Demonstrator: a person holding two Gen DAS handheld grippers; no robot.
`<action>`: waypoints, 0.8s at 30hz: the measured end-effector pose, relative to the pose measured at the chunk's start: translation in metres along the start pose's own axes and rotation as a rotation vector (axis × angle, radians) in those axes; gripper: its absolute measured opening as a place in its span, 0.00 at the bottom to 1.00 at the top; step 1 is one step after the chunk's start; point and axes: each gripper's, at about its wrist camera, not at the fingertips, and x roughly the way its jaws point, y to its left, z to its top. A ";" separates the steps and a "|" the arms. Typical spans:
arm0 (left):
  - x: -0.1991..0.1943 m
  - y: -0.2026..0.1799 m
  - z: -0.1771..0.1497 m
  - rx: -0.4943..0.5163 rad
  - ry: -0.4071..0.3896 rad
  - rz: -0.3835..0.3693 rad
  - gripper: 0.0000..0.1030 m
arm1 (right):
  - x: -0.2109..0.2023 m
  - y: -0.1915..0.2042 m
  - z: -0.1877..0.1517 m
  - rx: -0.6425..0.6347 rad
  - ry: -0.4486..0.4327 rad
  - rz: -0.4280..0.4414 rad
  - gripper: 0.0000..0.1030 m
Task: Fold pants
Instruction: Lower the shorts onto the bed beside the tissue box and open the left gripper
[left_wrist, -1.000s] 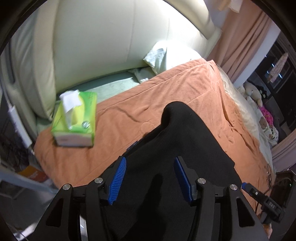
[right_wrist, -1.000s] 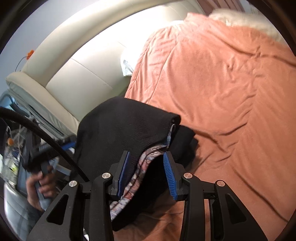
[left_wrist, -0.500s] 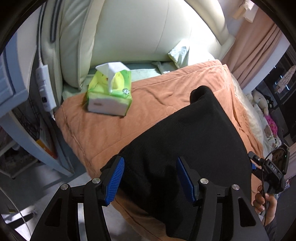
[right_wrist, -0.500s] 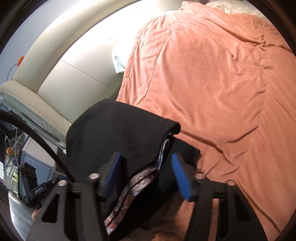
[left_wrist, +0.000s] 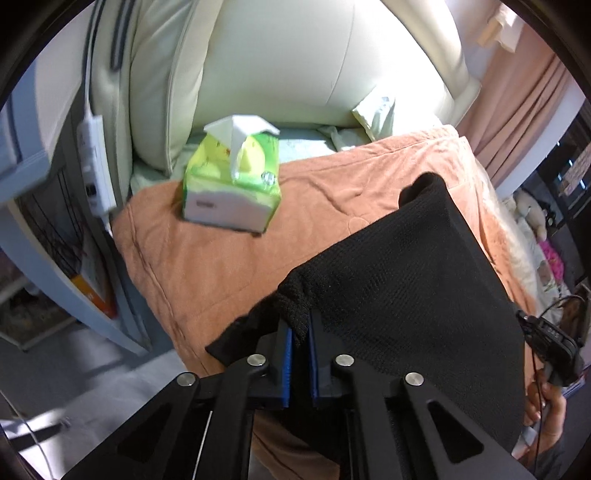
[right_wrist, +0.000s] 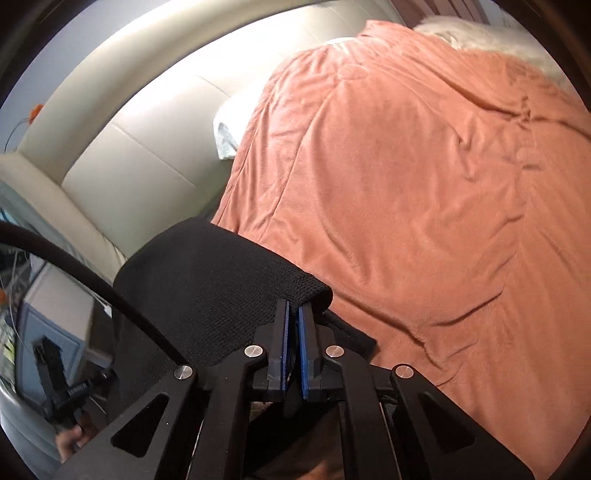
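Pants: the black pants are hanging up off the orange blanket, pinched at two corners, and the cloth is stretching away beyond both sets of fingers; a lower part is trailing on the blanket just past my right fingertips.
Left grip: I'm pinching with the left gripper, blue pads nearly together, a bunched knit edge caught right at the tips.
Right grip: the right gripper is doing the same, jaws squeezed onto the rolled black edge, with only a thin sliver between the pads.
Step in hand: I'm reading this as the lift-and-carry part of a fold, both corners taken, cloth raised, fold not yet laid down.
Next move: I'm judging it calls for swinging both corners forward together, level, over the trailing part, lowering until the edges meet, and only then easing the pads apart.
Ahead of the left fingers: a green tissue box is sitting on the blanket, well beyond and left of the tips, so I'm planning to keep the cloth short of it.
Further out: the cream headboard is rising behind the box.
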 end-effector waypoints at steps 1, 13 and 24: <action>-0.001 -0.001 0.003 0.004 -0.012 0.002 0.07 | -0.005 0.001 -0.002 -0.015 -0.015 -0.025 0.01; -0.011 -0.013 0.006 0.053 -0.011 0.119 0.44 | -0.035 0.021 -0.020 -0.105 0.002 -0.193 0.24; -0.038 -0.066 -0.017 0.107 -0.034 0.006 0.46 | -0.062 0.071 -0.041 -0.243 -0.024 0.004 0.42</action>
